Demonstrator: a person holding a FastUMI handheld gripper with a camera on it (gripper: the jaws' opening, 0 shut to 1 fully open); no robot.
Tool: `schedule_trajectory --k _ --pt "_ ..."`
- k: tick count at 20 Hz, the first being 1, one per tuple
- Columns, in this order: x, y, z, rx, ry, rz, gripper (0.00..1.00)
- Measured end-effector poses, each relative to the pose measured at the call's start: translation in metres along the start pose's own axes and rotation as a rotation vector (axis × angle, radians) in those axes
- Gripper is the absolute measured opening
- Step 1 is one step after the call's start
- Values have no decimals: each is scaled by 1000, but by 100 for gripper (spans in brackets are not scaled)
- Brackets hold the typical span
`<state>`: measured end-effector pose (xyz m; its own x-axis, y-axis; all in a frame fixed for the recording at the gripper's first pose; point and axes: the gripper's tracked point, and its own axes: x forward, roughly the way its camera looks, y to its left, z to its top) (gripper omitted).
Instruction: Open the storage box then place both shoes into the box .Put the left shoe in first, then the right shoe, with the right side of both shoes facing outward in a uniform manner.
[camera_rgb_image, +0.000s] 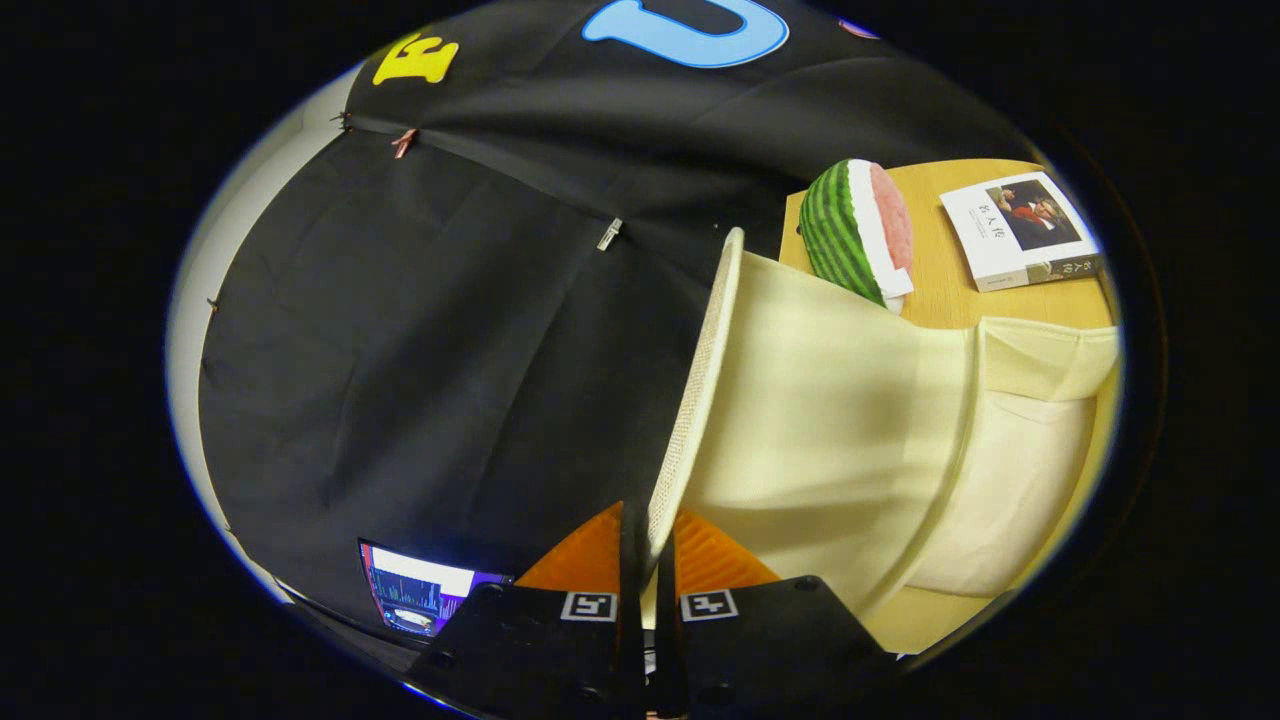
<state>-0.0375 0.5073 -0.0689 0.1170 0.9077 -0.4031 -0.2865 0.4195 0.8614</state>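
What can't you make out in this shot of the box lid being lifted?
- Box inside, gripper view: the raised lid hides it.
- Lid edge clamped in the gripper: the fingers cover the contact.
- Book cover text: too small and warped by the fisheye.
- Watermelon base: behind the lid's top edge.
- Screen below the cloth: cut off by the gripper body.
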Motion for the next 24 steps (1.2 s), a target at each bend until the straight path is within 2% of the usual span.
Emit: schedule_trajectory --k 3,4,5,8,9,13,18,24 --pt "4 1 -3 -9 3 5 9" --pt "1 -1 -2 -23 1 -5 13" --pt "1 -10 -1 -33 -13 -48 14" --pt "-14 -30 14 -113 -73 -123 100" --pt "-25 -35 20 -138 -97 -144 97" --pt "-80 -62 44 -216 -195 -231 98" --pt "-173 -122 67 -283 -300 -391 98" --pt "-261 -228 61 -227 -290 -580 98"
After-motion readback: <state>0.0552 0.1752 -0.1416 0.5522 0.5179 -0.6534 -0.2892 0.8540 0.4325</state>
